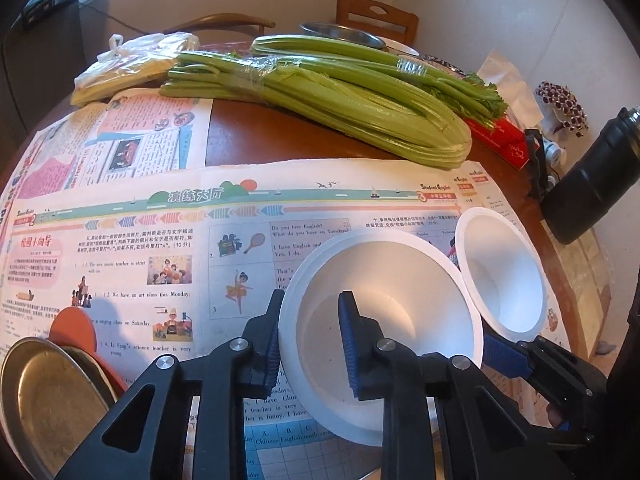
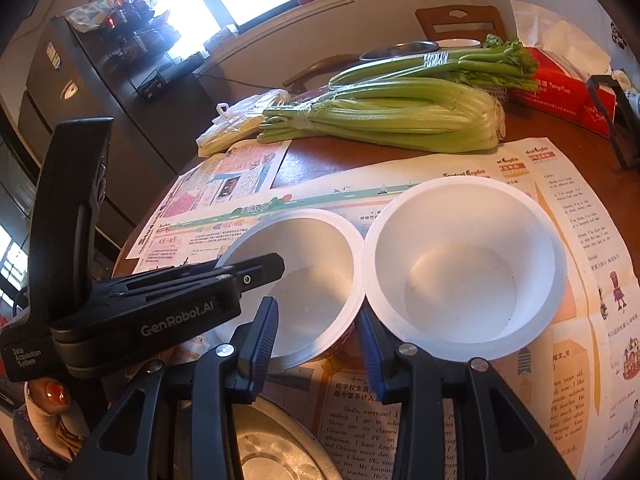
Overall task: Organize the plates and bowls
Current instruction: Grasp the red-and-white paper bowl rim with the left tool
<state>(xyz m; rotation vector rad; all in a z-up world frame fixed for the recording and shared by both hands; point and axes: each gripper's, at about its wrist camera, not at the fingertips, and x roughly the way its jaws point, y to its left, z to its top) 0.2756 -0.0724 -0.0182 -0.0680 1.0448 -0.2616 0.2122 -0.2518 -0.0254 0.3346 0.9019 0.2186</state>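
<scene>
Setting: a round brown desk (image 1: 248, 136) is sitting in a home room, with newspaper (image 1: 160, 248) covering its near half and celery (image 1: 340, 92) lying across the far half.

Bowls: two white bowls are standing side by side on the newspaper. The left bowl (image 1: 400, 280) and the right bowl (image 1: 504, 272) are almost touching at the rims and are not stacked.

Left gripper (image 1: 312, 298): its jaws are clamping tight on the near-left rim of the left bowl, one finger outside the wall and one inside.

Right gripper (image 2: 316, 308): its jaws are standing narrow, at about their tightest. They are hovering over the gap where the two bowls meet. I cannot tell whether they are pinching a rim or only waiting there.

Plates: metal plates (image 1: 44, 400) are lying piled at the near left edge, with an orange plate (image 1: 76, 328) tucked behind them.

Far side: a metal bowl (image 1: 340, 34) is waiting beyond the celery, well apart from the rest.

Progress: the plates are looking gathered already. The bowls are looking like the step in hand, with one gripped and neither nested yet.

Left to do: one white bowl is probably going into the other, and the far metal bowl is still needing a place.
</scene>
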